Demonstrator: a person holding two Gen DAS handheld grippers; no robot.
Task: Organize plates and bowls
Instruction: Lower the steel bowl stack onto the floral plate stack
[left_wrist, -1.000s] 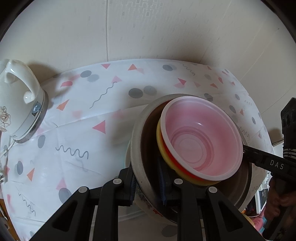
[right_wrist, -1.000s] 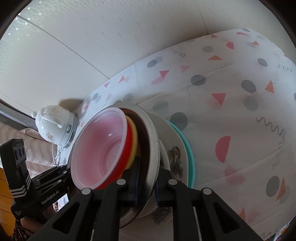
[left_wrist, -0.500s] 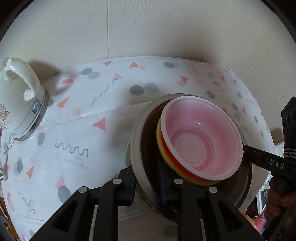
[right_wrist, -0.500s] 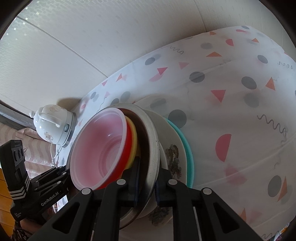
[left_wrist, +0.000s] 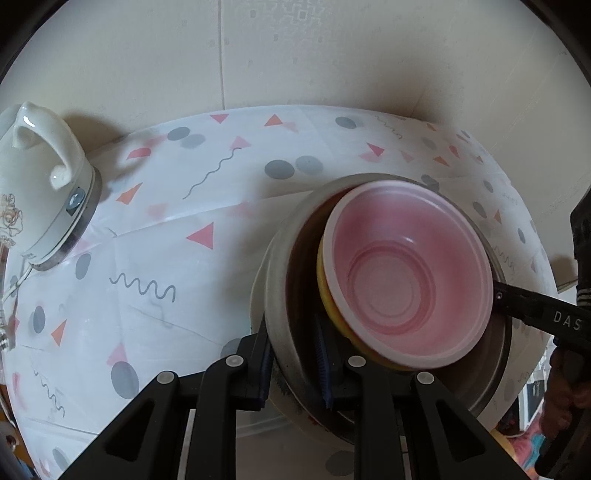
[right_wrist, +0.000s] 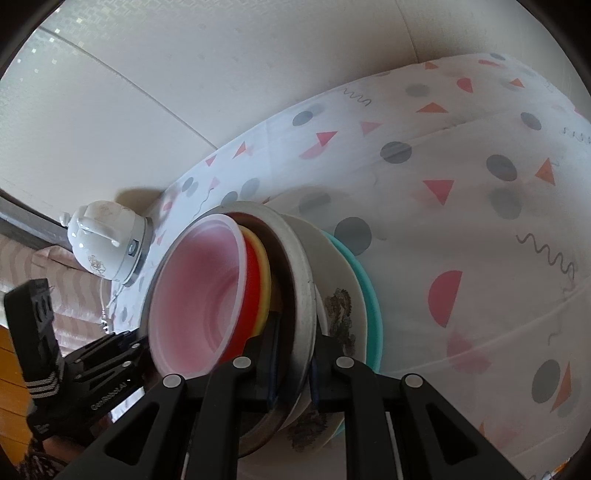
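Note:
A stack of dishes is held above the patterned tablecloth (left_wrist: 155, 266). A large grey metal bowl (left_wrist: 273, 295) holds a yellow bowl (left_wrist: 327, 306), a red bowl (right_wrist: 251, 295) and a translucent pink bowl (left_wrist: 410, 284) nested on top. Under the metal bowl sit a white patterned plate (right_wrist: 340, 306) and a teal plate (right_wrist: 369, 295). My left gripper (left_wrist: 293, 363) is shut on the metal bowl's near rim. My right gripper (right_wrist: 291, 358) is shut on the rim at the opposite side; it also shows in the left wrist view (left_wrist: 532, 314).
A white ceramic kettle (left_wrist: 40, 192) stands on the table's left side near the wall; it also shows in the right wrist view (right_wrist: 107, 243). A cream wall (left_wrist: 295, 55) runs along the table's far edge. Wooden floor (right_wrist: 11, 350) lies beyond the table's left end.
The view has shifted slightly: the table and kettle appear a little lower and nearer in both views, so the held stack has moved slightly. Both grips are unchanged.

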